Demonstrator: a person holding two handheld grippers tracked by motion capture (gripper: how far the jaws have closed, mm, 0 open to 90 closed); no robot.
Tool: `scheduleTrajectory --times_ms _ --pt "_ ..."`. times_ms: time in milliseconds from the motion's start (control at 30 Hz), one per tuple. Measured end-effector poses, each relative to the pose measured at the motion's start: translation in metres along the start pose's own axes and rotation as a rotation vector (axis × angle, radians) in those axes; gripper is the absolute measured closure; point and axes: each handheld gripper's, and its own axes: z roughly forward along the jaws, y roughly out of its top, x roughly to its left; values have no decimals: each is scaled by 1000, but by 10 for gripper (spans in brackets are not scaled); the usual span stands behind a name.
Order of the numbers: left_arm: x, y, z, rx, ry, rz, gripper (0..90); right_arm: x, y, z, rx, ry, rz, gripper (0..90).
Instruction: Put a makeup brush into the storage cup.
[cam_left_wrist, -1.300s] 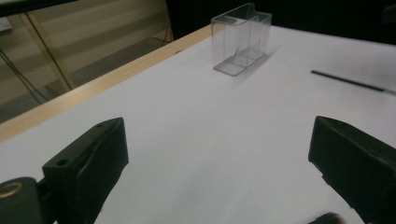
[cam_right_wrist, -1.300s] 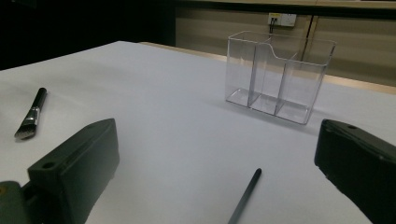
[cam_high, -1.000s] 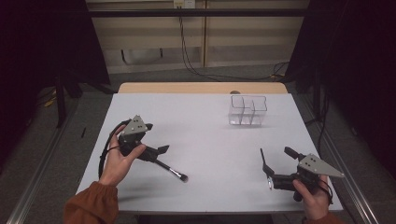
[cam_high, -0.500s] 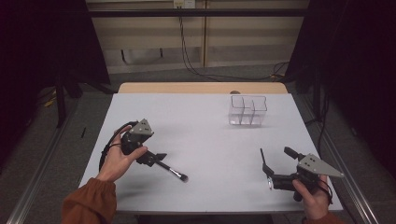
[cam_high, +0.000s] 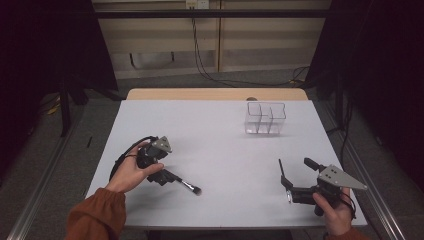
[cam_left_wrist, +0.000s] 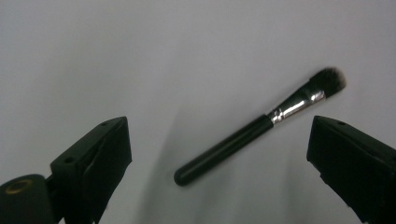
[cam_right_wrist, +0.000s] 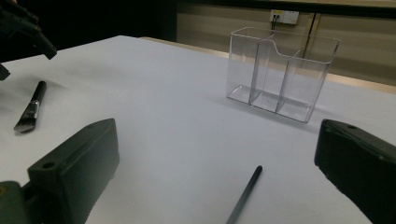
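1. Since a second ago, left gripper (cam_high: 166, 176) has dropped nearer the makeup brush (cam_left_wrist: 261, 124), jaws apart.
2. Brush lies flat on the table (cam_high: 220, 140), unheld.
3. Better to straddle the handle squarely before closing.

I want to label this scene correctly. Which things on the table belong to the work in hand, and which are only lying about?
In the work:
- makeup brush, lying flat between the open jaws of the left gripper
- thin black stick, lying just ahead of the open right gripper

Lying about:
- clear three-compartment holder, empty, at the far right of the table
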Motion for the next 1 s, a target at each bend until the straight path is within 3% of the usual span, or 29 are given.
scheduleTrajectory --times_ms 67,333,567,633,767,800,1000 --pt "-1 -1 4 36 -7 22 64 0 0 0 0 2 -2 0" --pt "-2 1 12 59 -54 61 56 1 -1 1 12 12 -14 0" --pt "-10 6 21 108 -90 146 85 1 -1 2 14 14 -14 0" --pt "-11 6 22 107 -80 134 64 1 -1 2 15 14 -14 0" --pt "-9 9 26 148 -85 144 170 1 -1 2 19 15 -10 0" --pt "-7 10 27 155 -82 152 235 1 -1 2 21 16 -13 0" --pt "-5 12 33 195 -101 169 277 1 -2 3 37 19 -17 0"
